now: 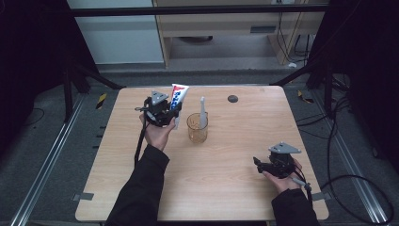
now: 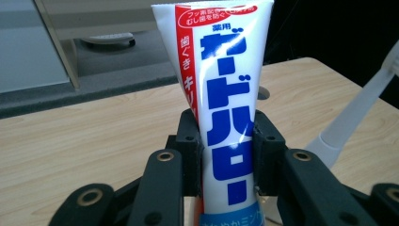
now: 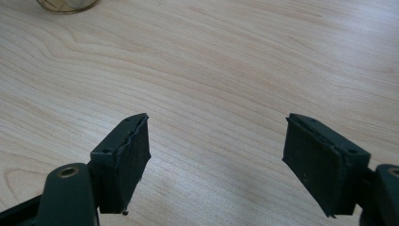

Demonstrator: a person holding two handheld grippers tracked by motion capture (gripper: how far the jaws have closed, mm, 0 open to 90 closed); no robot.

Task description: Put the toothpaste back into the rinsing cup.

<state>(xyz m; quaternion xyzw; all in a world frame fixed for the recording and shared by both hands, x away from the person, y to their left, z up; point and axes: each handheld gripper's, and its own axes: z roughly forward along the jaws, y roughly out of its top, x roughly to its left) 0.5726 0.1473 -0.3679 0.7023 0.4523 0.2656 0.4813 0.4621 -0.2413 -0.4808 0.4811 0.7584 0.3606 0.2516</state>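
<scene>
left tongs (image 1: pixel 165 113): clamped on the white toothpaste tube with red stripe and blue lettering (image 2: pixel 225 108); in the left gripper view the pads press both sides of the tube's lower half, jaws part closed around it
tube position: held upright off the light wooden surface (image 1: pixel 235 155), crimped flat end up, cap end down and hidden behind the tongs; just beside the clear amber plastic cup (image 1: pixel 197 127), on its left in the high view
cup contents: one pale translucent toothbrush (image 1: pixel 203 113) standing in it, leaning slightly; its handle also shows at the right edge of the left gripper view (image 2: pixel 357 122)
right tongs (image 1: pixel 263 165): jaws wide apart, nothing between the pads, bare wood under them in the right gripper view; held low at the near right of the surface, well apart from the cup
other: small dark round spot (image 1: pixel 232 98) on the far part of the surface, can't tell what it is
step in hand (judged): carrying the tube toward the cup, likely to stand it in beside the toothbrush
done: tube is picked up and gripped firmly; toothbrush already in the cup
left: bring tube over the cup mouth, lower it in, release; tube not yet over the rim as far as the high view shows
progress (judged): roughly halfway
risk (judged): tube could knock the toothbrush or tip the light cup on the way in
</scene>
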